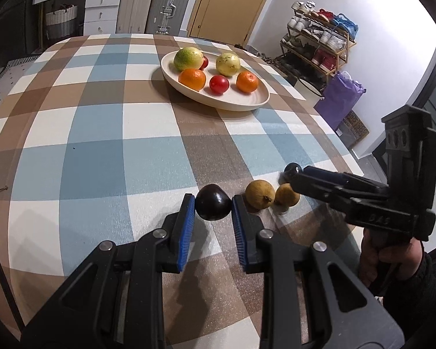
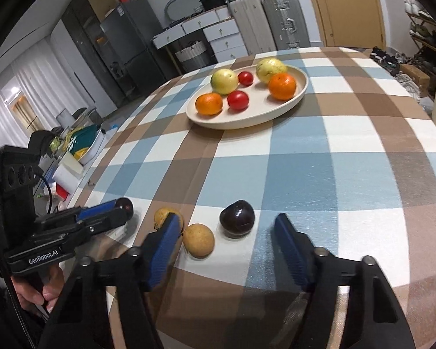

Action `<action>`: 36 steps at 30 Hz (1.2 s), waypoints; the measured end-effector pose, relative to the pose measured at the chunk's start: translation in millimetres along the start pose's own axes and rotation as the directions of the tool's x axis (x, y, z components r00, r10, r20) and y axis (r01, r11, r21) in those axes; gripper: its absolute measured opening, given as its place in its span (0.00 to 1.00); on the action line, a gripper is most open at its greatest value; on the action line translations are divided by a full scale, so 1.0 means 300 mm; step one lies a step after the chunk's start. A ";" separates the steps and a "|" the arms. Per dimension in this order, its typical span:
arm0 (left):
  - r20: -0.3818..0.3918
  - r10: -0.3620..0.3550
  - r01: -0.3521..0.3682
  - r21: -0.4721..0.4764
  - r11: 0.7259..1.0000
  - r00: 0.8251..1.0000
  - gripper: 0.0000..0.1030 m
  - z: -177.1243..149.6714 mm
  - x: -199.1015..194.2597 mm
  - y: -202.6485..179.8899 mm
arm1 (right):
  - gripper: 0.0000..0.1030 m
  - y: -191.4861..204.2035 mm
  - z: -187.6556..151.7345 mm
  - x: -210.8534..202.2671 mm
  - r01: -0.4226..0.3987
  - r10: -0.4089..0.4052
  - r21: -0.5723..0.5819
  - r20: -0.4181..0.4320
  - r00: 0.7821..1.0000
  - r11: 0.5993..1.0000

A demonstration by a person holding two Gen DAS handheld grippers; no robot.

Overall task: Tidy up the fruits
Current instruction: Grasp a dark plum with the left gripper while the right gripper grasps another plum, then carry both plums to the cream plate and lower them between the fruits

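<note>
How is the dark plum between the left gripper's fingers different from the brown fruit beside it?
The dark plum is shiny purple-black; the brown fruit is dull tan. The dark plum sits between the left hand-held gripper's pads; the brown fruit lies outside them. Both are round, on the tablecloth.

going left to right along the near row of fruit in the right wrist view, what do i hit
left tongs at the first dark plum → first brown fruit, partly behind a blue pad → second brown fruit → second dark plum, sitting between the open right tongs
</note>
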State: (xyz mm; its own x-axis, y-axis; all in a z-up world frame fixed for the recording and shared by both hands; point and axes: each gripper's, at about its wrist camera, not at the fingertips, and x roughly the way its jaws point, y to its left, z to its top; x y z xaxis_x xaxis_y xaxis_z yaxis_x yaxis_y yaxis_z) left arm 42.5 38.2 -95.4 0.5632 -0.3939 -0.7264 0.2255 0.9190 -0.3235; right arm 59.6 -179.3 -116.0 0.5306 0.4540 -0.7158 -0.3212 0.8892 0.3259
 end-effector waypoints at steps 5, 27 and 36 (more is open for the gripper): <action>-0.012 -0.002 0.002 -0.011 1.000 1.000 0.22 0.010 0.017 0.010 | 0.47 0.004 0.009 0.022 -0.016 0.015 -0.011 -0.011 1.000 1.000; -0.026 0.033 -0.033 0.010 0.999 0.999 0.22 0.053 0.073 -0.010 | 0.23 -0.033 0.013 0.015 -0.050 0.049 0.003 0.016 0.999 0.999; -0.022 0.031 -0.030 0.025 0.999 0.999 0.22 0.082 0.088 -0.037 | 0.23 -0.029 0.032 0.038 -0.044 0.044 0.003 -0.009 0.999 0.999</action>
State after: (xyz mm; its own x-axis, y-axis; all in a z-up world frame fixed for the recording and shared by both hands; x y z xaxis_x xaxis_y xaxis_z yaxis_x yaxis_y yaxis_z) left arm 74.4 18.2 -96.0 0.5525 -0.3659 -0.7490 0.2285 0.9306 -0.2861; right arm 76.0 -181.2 -121.0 0.5088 0.4920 -0.7064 -0.3420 0.8686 0.3586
